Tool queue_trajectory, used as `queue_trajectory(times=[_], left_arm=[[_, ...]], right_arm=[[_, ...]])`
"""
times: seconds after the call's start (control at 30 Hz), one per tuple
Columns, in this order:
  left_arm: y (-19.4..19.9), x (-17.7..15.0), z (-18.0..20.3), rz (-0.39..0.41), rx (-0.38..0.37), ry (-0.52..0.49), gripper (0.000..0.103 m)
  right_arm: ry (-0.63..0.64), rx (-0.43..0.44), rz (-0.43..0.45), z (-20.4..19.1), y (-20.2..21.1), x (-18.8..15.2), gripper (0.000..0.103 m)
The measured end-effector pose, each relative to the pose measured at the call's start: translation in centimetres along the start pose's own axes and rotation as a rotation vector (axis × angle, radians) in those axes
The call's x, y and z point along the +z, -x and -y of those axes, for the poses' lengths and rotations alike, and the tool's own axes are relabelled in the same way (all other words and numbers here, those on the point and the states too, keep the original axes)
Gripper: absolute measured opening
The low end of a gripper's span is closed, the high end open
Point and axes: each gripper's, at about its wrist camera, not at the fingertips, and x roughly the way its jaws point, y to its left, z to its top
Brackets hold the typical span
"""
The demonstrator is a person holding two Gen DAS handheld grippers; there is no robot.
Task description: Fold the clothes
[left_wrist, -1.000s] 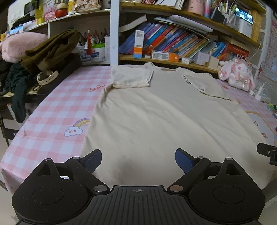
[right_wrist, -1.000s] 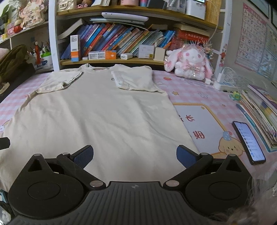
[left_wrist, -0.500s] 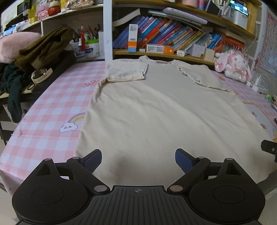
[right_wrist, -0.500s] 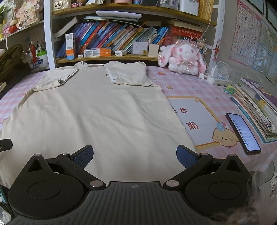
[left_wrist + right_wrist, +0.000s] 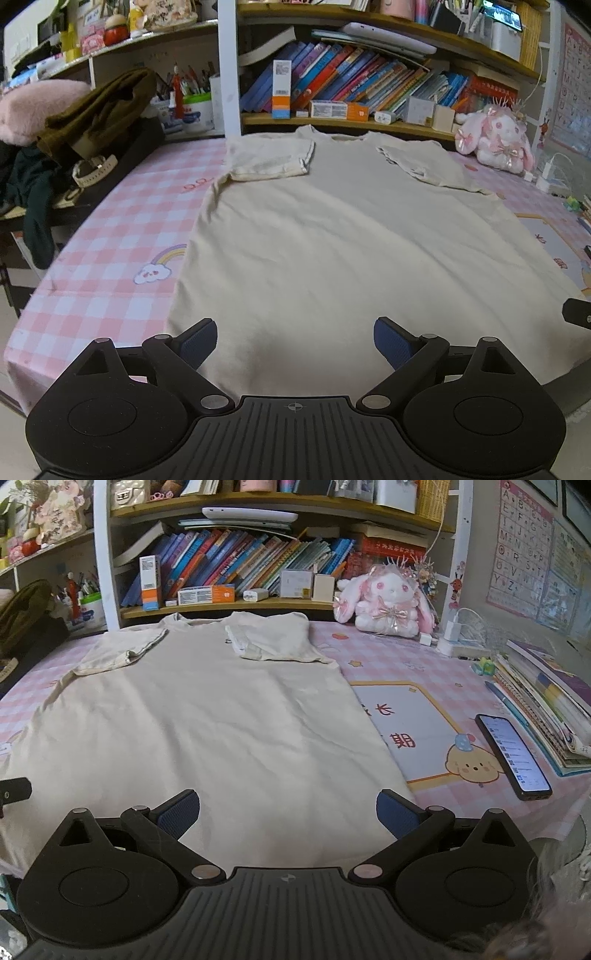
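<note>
the worktop [image 5: 110,236] was covered with a pink checked cloth, and behind it stood a bookshelf [image 5: 229,565] full of books. on the worktop lay a cream t-shirt [image 5: 343,236], spread flat with the collar toward the bookshelf and the hem toward the cameras. both short sleeves were folded inward onto the body. the hem reached the near edge of the worktop.

the left hand-held gripper [image 5: 294,341] was at the hem, a little to the left side of the shirt, with its jaws spread wide and nothing between them. the shirt cloth lay just ahead of and below its blue pads [image 5: 199,341]. i could not tell if the pads touched the cloth.

the right hand-held gripper [image 5: 287,814] was at the right part of the hem, also released and empty, with the shirt's right edge passing near its right pad.

a pile of dark clothes [image 5: 92,114] sat at the left of the worktop. a pink plush rabbit [image 5: 388,602] sat at the far right, well apart from the shirt. a phone [image 5: 511,757] with a lit screen lay to the right of the shirt, beside a stack of books [image 5: 543,698].
</note>
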Motion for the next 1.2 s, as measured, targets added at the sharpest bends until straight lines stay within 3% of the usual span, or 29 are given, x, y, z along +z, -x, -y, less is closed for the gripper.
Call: queue_trajectory(times=[0.3, 0.43, 0.8, 1.2], left_arm=[[0.8, -0.9, 1.2, 0.054, 0.041, -0.140, 0.094], [1.1, -0.9, 1.1, 0.055, 0.033, -0.139, 0.094], [1.4, -1.4, 0.3, 0.034, 0.022, -0.097, 0.094], [1.7, -2.4, -2.2, -0.016, -0.049, 0.027, 0.094]], right_arm=[[0.000, 0.032, -0.006, 0.4, 0.4, -0.2, 0.103], [-0.004, 0.026, -0.019, 0.6, 0.4, -0.4, 0.103], [0.000, 0.053, -0.027, 0.4, 0.8, -0.8, 0.103], [-0.022, 0.047, -0.039, 1.0, 1.0, -1.4, 0.103]])
